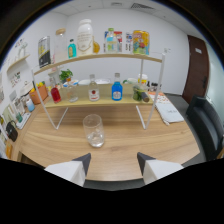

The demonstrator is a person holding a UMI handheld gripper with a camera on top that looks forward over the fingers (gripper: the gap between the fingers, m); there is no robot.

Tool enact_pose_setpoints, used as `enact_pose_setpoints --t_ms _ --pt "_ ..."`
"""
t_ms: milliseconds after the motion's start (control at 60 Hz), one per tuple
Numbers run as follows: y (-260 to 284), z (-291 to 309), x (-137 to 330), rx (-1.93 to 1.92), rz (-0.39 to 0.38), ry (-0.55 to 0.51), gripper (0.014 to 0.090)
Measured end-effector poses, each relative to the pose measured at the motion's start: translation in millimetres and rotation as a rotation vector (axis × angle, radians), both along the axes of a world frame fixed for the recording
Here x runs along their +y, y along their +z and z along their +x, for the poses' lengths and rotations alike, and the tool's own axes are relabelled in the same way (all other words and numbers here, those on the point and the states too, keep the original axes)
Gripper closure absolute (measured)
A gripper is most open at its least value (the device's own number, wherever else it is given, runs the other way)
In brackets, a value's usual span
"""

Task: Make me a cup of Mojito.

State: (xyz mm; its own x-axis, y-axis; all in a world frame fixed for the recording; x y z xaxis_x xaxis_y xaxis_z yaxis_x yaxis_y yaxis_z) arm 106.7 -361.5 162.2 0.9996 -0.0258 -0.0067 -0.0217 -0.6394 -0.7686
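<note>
Two gripper [113, 165] fingers stand wide apart, holding nothing; the clear glass [93, 130] stands just beyond them on bare table [165, 140], before the shelf rack [100, 102] bearing a blue bottle [116, 90].

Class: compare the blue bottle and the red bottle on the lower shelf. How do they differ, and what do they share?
The blue bottle stands near the shelf's middle; the red bottle stands further along, beside the orange container. The blue bottle looks taller and broader than the red bottle. Both stand upright, beyond the empty glass and the gripper, whose fingers are open.
</note>
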Motion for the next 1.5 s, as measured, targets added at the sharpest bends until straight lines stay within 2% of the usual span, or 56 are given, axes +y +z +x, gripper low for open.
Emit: enact_pose_setpoints --t_ms 233,483,567,750,967,1083,1333,1500 --pt "16.6 69.7 56.8 -0.006 0.032 -0.022 0.0198" --pt "26.4 92.2 138.4 0.025 0.052 0.028 0.0197" --pt "23.7 98.6 160.0 0.018 0.05 0.038 0.0217" --pt "10.3 105.9 194.7 0.016 0.013 0.042 0.0343" --pt "-1.5 106.7 206.3 0.027 -0.049 0.035 0.0704" --pt "-3.3 108.2 205.6 0.019 -0.06 0.029 0.0857" --pt "0.7 112.8 203.3 0.013 -0.055 -0.01 0.088" --pt "25.0 120.4 196.4 -0.011 0.016 -0.053 0.0885"
